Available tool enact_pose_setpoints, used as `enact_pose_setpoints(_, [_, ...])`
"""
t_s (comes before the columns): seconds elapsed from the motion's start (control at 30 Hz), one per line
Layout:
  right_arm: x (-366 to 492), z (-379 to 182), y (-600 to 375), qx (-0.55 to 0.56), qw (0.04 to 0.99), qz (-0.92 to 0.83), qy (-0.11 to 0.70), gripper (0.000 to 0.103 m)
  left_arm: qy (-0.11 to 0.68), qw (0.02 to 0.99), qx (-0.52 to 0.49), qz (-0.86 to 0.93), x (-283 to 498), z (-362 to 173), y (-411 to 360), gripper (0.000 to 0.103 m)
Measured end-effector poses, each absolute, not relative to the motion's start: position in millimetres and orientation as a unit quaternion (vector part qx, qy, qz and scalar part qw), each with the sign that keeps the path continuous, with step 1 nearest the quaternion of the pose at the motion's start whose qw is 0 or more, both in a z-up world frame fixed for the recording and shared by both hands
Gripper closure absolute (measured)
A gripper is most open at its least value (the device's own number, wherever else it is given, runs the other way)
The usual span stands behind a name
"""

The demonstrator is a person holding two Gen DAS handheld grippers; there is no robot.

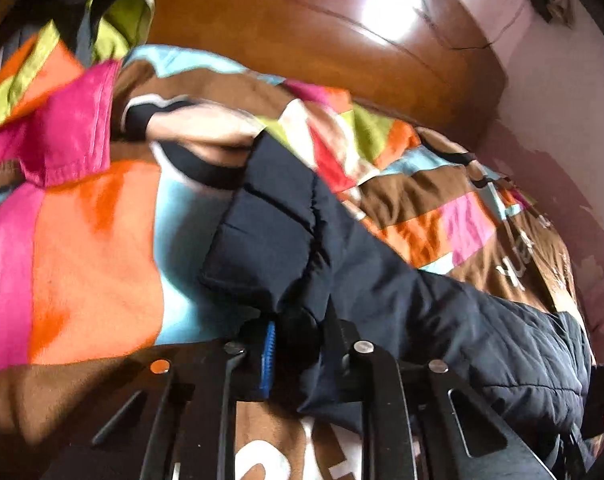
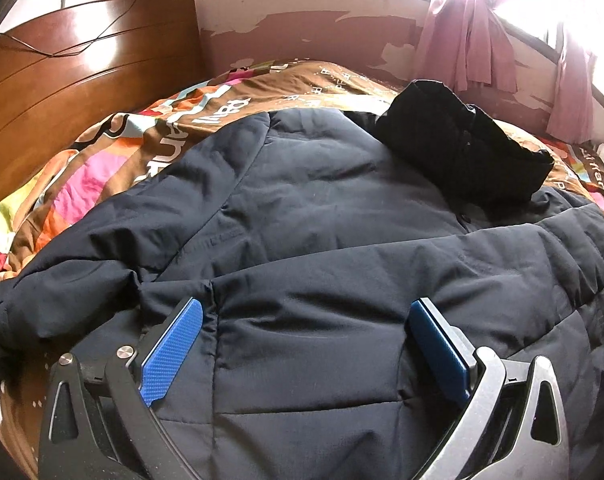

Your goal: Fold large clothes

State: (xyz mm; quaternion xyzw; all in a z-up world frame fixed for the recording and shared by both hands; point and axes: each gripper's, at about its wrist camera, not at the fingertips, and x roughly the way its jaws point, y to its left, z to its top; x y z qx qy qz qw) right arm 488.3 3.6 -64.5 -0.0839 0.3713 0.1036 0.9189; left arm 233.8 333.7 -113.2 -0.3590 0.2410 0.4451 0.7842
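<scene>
A dark navy padded jacket [image 2: 322, 208] lies spread across the bed, with a black hood or bundle [image 2: 462, 148] at its far right. My right gripper [image 2: 306, 306] is open, its blue pads [image 2: 173, 352] wide apart with the jacket's lower panel under and between them. In the left wrist view my left gripper [image 1: 297, 336] is shut on a fold of the jacket's sleeve [image 1: 285, 240]; one blue pad [image 1: 267, 356] shows and the other finger is hidden by fabric. A person's hand [image 1: 197, 132] in a black cuff is at the sleeve's far end.
A colourful patchwork bedspread [image 1: 81, 240] covers the bed. A pink cloth [image 1: 69, 136] lies at the left. The wooden headboard [image 2: 61, 72] with a cable over it stands behind, beside a peeling pink wall. Pink curtains [image 2: 462, 40] hang at the bright window on the right.
</scene>
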Motion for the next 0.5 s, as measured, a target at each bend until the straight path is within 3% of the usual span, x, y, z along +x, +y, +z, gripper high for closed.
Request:
enact_pose_setpoints(0.23, [459,-35,-23,-0.060,0.929,0.097,0.351,0.001,0.172,0.853,-0.323,0.372,238,-86,305,0.089])
enact_pose_setpoints(0.5, [402,12,-91,-0.059,0.940,0.120,0.314,0.001,0.145,0.912,-0.240,0.300,244,-42,255,0.090])
